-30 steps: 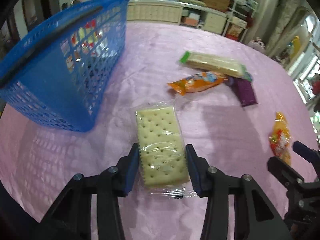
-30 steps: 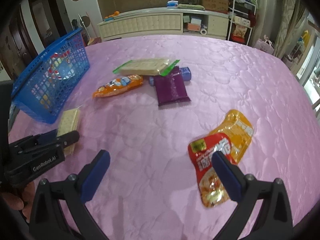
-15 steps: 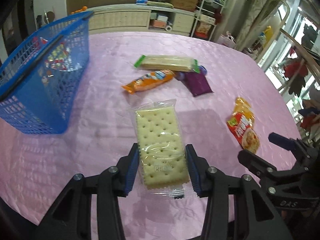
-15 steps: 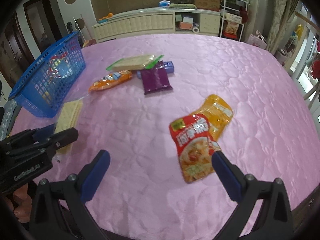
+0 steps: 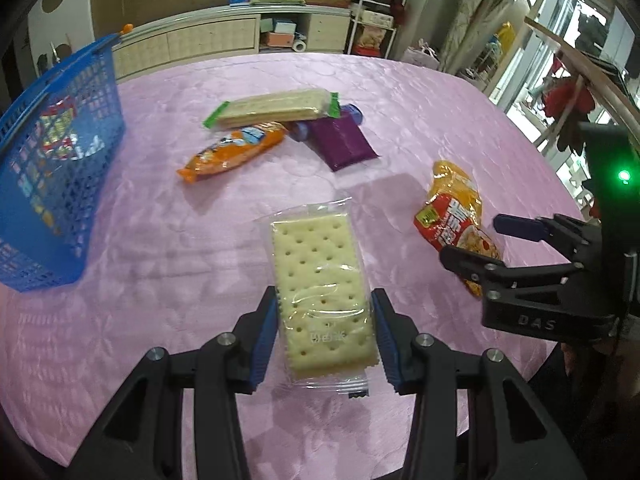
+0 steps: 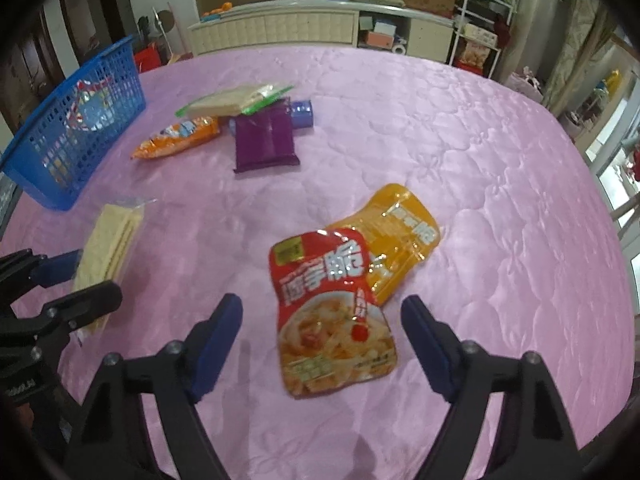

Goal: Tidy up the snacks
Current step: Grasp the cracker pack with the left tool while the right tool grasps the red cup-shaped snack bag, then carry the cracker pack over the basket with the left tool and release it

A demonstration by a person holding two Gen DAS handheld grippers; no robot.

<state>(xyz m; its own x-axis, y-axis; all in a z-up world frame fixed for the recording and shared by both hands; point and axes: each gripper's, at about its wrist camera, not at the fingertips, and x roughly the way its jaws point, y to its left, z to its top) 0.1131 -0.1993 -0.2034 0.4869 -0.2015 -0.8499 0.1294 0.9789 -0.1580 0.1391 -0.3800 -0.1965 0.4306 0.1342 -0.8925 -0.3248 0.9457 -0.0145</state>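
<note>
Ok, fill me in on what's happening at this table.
A person is sorting snacks on a pink table with a pair of tongs in each hand. The left tongs are shut on a clear-wrapped cracker pack. The right tongs have just been closing around a red snack pouch that overlaps a yellow pouch, but the pads are not on it yet. A blue basket at the table's left already holds some snacks; an orange packet, a long cracker pack and a purple packet lie loose.
</note>
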